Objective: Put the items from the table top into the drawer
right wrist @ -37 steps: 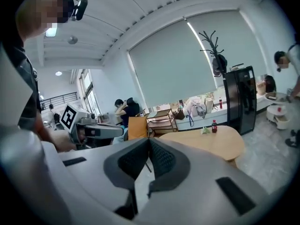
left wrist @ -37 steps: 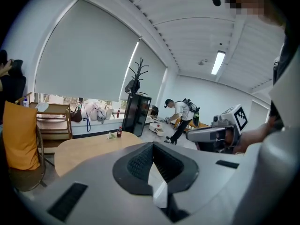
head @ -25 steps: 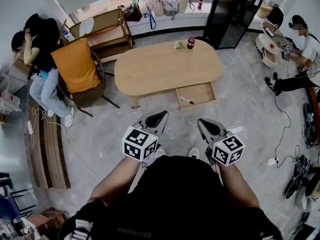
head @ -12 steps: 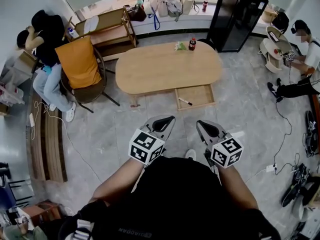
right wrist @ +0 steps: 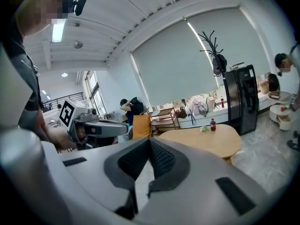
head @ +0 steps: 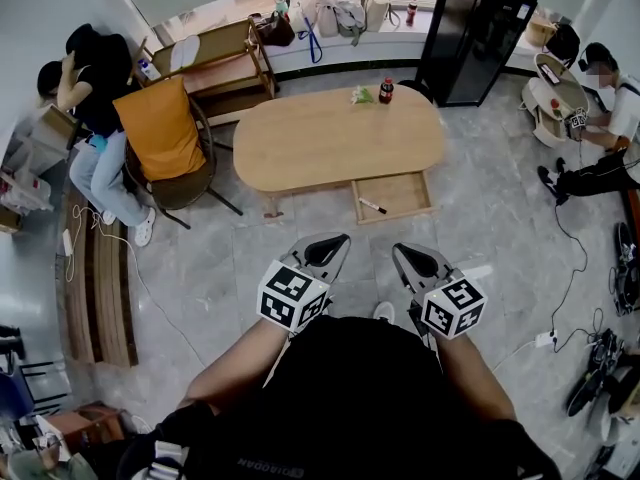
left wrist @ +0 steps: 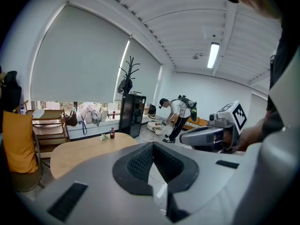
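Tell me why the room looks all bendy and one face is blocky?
Left gripper view: a wide lens bends the ceiling and leaves black corners. Right gripper view: same bend, and the blocky patch at top left was added to hide a face. Head view: the floor curves at the edges; the table is sharp.

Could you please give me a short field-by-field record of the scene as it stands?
table: oval wooden table, ahead of the person
on table: soda bottle and small green-and-white item, side by side at the far edge
drawer: drawer pulled open at the table's near side, pen inside
left hand-held gripper: jaws together, empty, near the body
right hand-held gripper: jaws together, empty, near the body
task status: tabletop items not yet moved
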Motion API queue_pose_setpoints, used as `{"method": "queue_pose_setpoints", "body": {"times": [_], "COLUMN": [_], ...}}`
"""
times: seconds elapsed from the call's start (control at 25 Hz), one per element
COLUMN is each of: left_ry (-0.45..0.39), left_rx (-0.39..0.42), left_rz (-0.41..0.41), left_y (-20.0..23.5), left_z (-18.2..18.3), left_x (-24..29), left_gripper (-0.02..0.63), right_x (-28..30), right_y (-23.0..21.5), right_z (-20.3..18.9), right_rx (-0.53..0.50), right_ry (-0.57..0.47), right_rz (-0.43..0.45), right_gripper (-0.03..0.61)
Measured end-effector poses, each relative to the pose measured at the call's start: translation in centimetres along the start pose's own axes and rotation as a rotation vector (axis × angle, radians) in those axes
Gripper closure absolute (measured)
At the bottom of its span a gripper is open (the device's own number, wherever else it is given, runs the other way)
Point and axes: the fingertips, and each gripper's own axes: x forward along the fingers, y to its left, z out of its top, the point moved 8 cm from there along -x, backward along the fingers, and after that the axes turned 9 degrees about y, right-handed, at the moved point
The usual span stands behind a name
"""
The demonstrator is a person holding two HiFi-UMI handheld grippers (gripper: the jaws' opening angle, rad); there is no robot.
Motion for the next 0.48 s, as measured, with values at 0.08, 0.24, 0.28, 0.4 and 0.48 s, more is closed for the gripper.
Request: {"method": "queue_pose_setpoints", "body": {"times": [0.08,0.24,0.28,0.4,0.48], "left_ry": [0.002,0.007,0.008,0.011,0.011], "left_rx": [0.004,0.014,0.016,0.022,0.024], "left_rz": [-0.001,-0.008,-0.010,-0.012,-0.014], "left_y": [0.12,0.20,0.23,0.31,0.36], "left_z": [0.02,0.02,0.04,0.22,0.37], "left_x": [-0.03,-0.15,-0.17,-0.14,-0.11], "left_gripper": [0.612,0.612,0.612,0.612,0.612], "right_x": [0.12,0.37,0.42,0.49,0.52], "right_y": [0.04,0.16,0.22,0.30,0.29], "right_z": [0.02,0.11,0.16,0.34,0.43], "right_rx": [-0.001,-0.001,-0.001,-0.007,-0.009], "right_ry": [0.000,-0.001,-0.001,0.000,0.002], "right_rz": [-0.001,-0.003,-0.003,-0.002,-0.003], "right_gripper": [0.575,0.575,0.575,0.575,0.575]}}
